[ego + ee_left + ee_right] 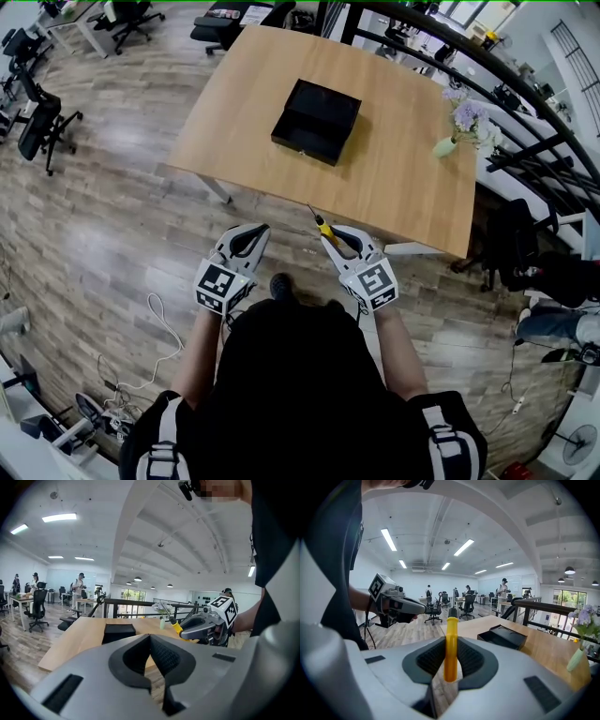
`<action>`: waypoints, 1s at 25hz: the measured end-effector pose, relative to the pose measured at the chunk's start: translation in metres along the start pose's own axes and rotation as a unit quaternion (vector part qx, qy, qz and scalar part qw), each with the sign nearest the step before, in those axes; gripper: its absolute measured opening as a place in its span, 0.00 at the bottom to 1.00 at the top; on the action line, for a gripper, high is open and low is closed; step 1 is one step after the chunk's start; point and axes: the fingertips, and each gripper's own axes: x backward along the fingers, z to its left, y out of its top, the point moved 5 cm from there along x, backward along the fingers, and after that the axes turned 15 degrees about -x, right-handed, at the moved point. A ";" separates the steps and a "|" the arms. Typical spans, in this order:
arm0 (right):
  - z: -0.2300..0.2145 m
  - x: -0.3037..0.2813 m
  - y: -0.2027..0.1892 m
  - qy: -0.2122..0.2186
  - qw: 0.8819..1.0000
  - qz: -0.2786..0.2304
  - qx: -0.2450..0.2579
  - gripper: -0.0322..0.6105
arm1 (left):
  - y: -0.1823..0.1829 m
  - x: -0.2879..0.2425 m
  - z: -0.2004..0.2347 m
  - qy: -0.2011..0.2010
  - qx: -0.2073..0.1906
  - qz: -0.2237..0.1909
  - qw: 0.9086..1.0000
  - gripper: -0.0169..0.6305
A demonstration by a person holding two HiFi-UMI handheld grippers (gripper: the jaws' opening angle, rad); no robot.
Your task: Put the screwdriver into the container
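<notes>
The right gripper (334,238) grasps the screwdriver (322,226), its shaft pointing toward 11 o'clock. Its handle is yellow, its collar black. The left gripper (253,232) is clenched, empty.

Container (316,121) sat central on the counter (403,192), vase (446,146) to its right; left gripper (253,232) and right gripper (331,236) were before the near edge.

Yellow-handled screwdriver (450,644) upright, clamped in right gripper (342,242) jaws; black container (317,120) open on table (412,187).
</notes>
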 end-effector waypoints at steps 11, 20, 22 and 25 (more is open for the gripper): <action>0.027 -0.045 0.013 0.024 1.000 0.000 0.015 0.19 | -0.018 0.035 0.039 0.028 0.010 0.003 1.000 0.06; 0.026 -0.051 0.010 0.028 1.000 0.005 0.011 0.19 | -0.021 0.039 0.040 0.033 0.010 0.013 0.999 0.06; 0.023 -0.051 0.009 0.029 1.000 0.009 0.007 0.19 | -0.020 0.037 0.040 0.035 0.013 0.014 0.999 0.06; 0.015 -0.053 0.011 0.032 0.999 0.011 0.007 0.19 | -0.018 0.033 0.042 0.041 0.017 0.016 0.999 0.06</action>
